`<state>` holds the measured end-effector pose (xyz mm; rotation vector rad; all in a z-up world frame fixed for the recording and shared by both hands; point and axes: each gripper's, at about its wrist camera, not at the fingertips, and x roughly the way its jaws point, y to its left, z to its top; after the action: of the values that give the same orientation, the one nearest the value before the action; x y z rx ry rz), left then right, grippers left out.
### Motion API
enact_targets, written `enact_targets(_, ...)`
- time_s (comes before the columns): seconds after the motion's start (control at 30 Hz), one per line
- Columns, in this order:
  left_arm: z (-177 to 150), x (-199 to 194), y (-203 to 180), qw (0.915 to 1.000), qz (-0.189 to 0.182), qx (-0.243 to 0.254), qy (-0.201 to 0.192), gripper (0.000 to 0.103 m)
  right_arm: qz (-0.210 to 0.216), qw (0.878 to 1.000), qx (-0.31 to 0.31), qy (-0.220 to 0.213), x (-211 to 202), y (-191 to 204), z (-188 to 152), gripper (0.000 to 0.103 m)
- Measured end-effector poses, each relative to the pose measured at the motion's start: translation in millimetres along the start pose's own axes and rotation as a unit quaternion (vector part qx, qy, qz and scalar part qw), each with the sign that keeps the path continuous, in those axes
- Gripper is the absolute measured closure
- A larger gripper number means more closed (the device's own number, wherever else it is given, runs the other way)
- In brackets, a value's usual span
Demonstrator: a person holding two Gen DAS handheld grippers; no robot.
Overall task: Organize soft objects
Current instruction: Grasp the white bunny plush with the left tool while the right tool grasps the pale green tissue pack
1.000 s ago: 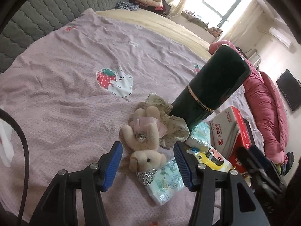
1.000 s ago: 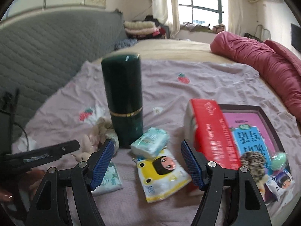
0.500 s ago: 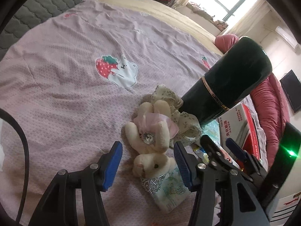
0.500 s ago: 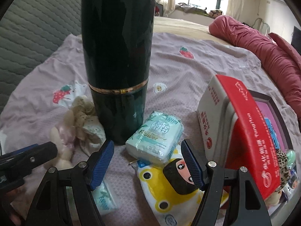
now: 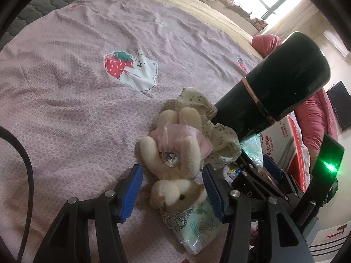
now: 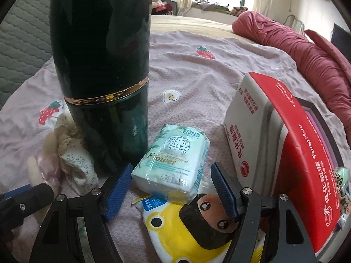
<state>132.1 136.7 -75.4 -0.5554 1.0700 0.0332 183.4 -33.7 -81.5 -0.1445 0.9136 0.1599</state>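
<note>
left wrist view: left hand-held gripper (image 5: 172, 191) spread around plush bear (image 5: 175, 164)'s head
right wrist view: right hand-held gripper (image 6: 172, 191) spread, tissue pack (image 6: 173, 160) between pads
flask (image 6: 103, 65): upright, 10 o'clock of tissue pack

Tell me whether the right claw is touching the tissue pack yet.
Apart. In the right wrist view the open right claw straddles the tissue pack, with pink sheet visible between each blue pad and the pack.
</note>
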Motion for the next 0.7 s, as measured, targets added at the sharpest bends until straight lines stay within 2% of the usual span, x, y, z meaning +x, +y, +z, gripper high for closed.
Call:
enact_targets(0.03, -0.3, 0.8, 0.6, 1.0, 0.0, -0.001, 0.001, 0.047, 0.0, 1.0, -0.002, -0.001, 0.1, 0.3, -0.7, 0.029)
enact_targets(0.17, 0.0, 6.6, 1.4, 1.0, 0.0, -0.005, 0.008, 0.047, 0.002, 1.0, -0.006, 0.003, 2.7, 1.0, -4.0, 0.043)
enact_targets(0.3, 0.7, 9.9, 2.8, 0.9999, 0.002, -0.009, 0.009, 0.047, 0.004, 1.0, -0.011, -0.007, -0.3, 0.3, -3.9, 0.05)
enact_targets(0.53, 1.9, 16.2, 5.5, 0.9999, -0.004, -0.011, 0.008, 0.047, 0.009, 0.999, -0.016, -0.027, -19.4, -3.6, -7.4, 0.053)
enact_targets(0.6, 3.2, 16.9, 6.5, 0.9998, -0.006, -0.015, 0.007, 0.054, 0.015, 0.999, -0.014, -0.03, -25.9, -6.7, -9.4, 0.053)
enact_targets(0.7, 3.9, 15.4, 6.1, 0.9998, -0.015, -0.015, 0.007, 0.057, 0.022, 0.999, -0.015, -0.035, -37.0, -10.4, -13.4, 0.053)
